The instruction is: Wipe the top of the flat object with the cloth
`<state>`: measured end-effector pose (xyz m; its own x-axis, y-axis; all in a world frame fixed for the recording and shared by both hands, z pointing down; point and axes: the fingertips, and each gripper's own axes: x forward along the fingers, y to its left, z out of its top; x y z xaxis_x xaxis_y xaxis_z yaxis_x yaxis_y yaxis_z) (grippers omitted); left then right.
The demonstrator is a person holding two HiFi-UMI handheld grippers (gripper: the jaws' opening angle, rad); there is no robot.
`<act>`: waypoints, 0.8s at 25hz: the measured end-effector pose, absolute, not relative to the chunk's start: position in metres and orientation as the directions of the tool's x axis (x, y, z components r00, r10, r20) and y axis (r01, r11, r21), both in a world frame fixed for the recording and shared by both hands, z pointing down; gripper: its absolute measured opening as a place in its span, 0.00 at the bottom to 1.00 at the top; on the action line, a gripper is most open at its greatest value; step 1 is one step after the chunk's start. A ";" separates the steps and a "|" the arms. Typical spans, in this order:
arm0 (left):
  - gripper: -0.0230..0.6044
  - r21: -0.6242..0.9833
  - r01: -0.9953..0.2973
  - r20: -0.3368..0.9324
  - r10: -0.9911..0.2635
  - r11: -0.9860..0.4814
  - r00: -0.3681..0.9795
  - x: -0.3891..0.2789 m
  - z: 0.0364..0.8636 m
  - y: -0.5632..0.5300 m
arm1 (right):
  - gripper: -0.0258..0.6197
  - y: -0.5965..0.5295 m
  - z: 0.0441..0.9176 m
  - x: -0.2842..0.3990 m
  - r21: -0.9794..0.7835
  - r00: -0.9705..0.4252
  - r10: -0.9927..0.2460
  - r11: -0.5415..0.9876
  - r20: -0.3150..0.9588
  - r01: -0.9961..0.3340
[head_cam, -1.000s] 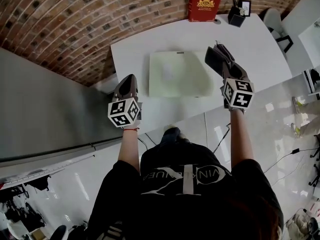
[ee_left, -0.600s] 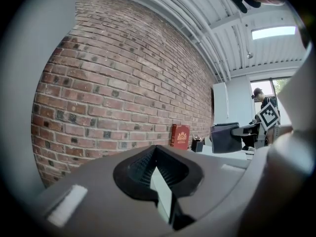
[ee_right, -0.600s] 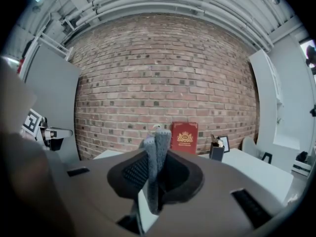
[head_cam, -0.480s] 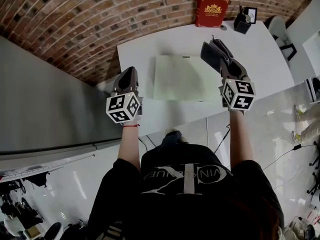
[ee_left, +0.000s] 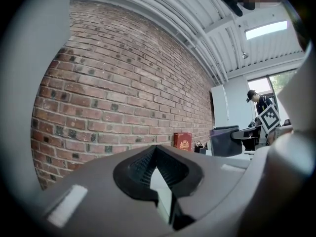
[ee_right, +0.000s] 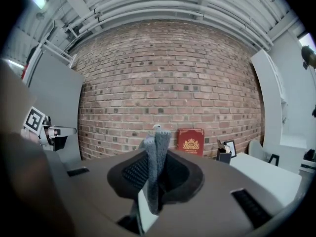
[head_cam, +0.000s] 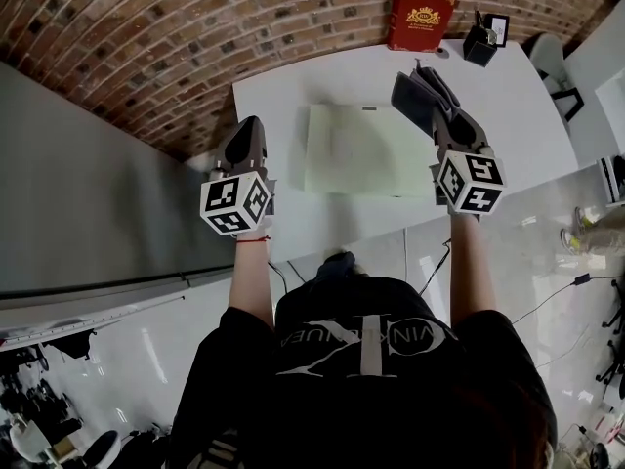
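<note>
A pale green flat board (head_cam: 356,149) lies on the white table (head_cam: 283,106). My right gripper (head_cam: 418,78) hovers over the board's far right corner, shut on a grey cloth (head_cam: 410,96). In the right gripper view the cloth (ee_right: 154,162) stands up folded between the jaws of that gripper (ee_right: 155,181). My left gripper (head_cam: 248,133) is held at the table's left edge, left of the board, and touches nothing. In the left gripper view its jaws (ee_left: 157,169) are shut and hold nothing.
A red book (head_cam: 422,16) stands against the brick wall at the table's far side, with a black pen holder (head_cam: 485,39) to its right. A chair (head_cam: 547,52) sits beyond the table's right end. A grey partition runs along the left.
Both grippers have shifted slightly forward and outward, the right one still holding the cloth above the board's far right corner. The board has not moved.
</note>
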<state>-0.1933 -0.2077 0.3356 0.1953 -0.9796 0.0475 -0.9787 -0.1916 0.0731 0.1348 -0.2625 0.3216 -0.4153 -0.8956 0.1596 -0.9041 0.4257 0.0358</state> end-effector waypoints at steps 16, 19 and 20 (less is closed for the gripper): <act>0.06 0.095 -0.980 0.040 -0.983 -0.177 0.181 -0.199 0.337 -0.203 | 0.12 -0.259 0.316 0.128 0.033 -0.429 -0.896 0.435 0.115 -0.900; 0.06 0.100 -0.979 0.037 -0.982 -0.180 0.184 -0.199 0.336 -0.203 | 0.12 -0.258 0.316 0.126 0.031 -0.430 -0.895 0.436 0.115 -0.899; 0.06 0.102 -0.978 0.037 -0.982 -0.183 0.187 -0.198 0.336 -0.203 | 0.12 -0.257 0.316 0.126 0.031 -0.431 -0.895 0.437 0.115 -0.899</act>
<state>-0.1982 -0.2033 0.3362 0.1874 -0.9816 0.0369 -0.9778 -0.1829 0.1019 0.1259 -0.2573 0.3160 -0.4309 -0.8950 0.1150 -0.8990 0.4368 0.0305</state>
